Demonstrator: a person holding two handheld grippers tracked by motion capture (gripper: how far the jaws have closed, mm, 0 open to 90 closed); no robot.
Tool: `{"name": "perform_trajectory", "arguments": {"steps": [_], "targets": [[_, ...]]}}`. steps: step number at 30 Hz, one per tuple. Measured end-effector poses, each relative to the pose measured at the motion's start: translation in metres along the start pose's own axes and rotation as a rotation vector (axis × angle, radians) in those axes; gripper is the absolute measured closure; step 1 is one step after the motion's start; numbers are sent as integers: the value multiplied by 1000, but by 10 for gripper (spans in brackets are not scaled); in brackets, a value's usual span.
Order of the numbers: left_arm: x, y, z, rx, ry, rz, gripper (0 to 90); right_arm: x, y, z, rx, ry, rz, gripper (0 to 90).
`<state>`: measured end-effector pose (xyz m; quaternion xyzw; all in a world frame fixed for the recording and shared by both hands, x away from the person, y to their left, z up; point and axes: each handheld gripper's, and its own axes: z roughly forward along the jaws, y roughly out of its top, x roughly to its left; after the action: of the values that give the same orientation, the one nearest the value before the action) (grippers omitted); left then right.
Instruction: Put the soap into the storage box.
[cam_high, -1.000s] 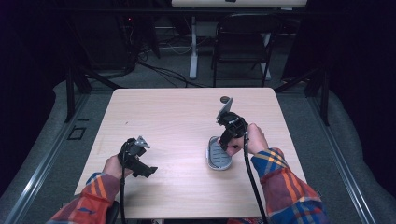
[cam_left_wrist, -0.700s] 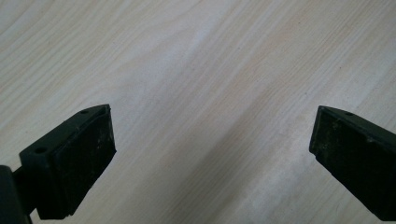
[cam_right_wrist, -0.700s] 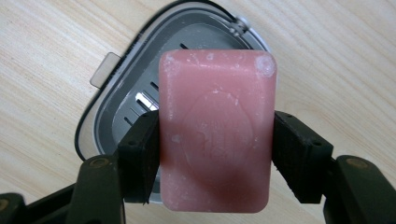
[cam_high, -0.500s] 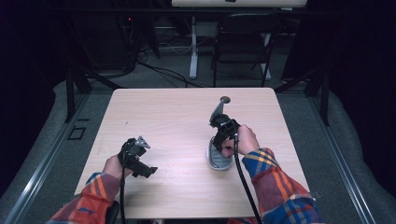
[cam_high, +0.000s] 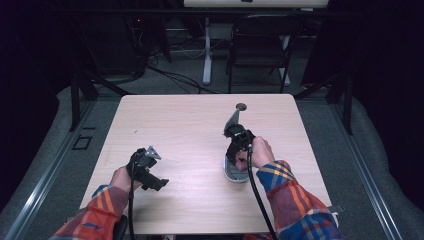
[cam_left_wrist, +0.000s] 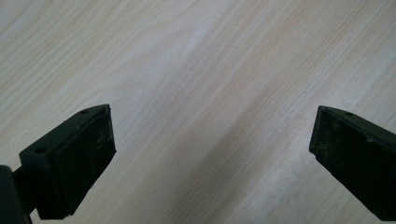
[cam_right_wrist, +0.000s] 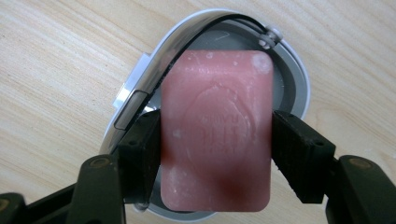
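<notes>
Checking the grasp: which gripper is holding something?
The right gripper, shut on the pink soap bar above its grey dish; the left gripper is open.

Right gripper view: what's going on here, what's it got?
A person works at a wooden table with a gripper in each hand. The right gripper is shut on a pink bar of soap, one jaw on each long side, directly over an open grey soap case lying on the table. Whether the soap touches the case is unclear. The left gripper is open over bare wood, holding nothing.
</notes>
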<state>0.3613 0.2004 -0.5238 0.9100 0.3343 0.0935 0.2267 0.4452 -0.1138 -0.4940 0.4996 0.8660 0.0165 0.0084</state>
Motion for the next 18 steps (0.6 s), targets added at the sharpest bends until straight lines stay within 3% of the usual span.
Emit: {"name": "perform_trajectory", "arguments": {"steps": [5,6,8,10,14,17,18], "targets": [[0,0,0,0,0,-1,2,-2,-2,-5,-9,9,1,362],[0,0,0,-1,6,-1,2,0,-5,-2,-60,29,38,361],[-1,0,1,-1,6,-1,2,-3,-6,-8,-27,41,5,372],[-1,0,1,-1,6,-1,2,-2,-7,-7,-58,52,25,381],[-1,0,1,-1,6,-1,2,-4,-8,-11,-38,64,-5,445],[-1,0,1,0,6,-1,2,-1,-10,-11,-77,80,6,463],[-1,0,1,0,6,0,2,-2,-9,-14,-50,71,-20,468]]}}
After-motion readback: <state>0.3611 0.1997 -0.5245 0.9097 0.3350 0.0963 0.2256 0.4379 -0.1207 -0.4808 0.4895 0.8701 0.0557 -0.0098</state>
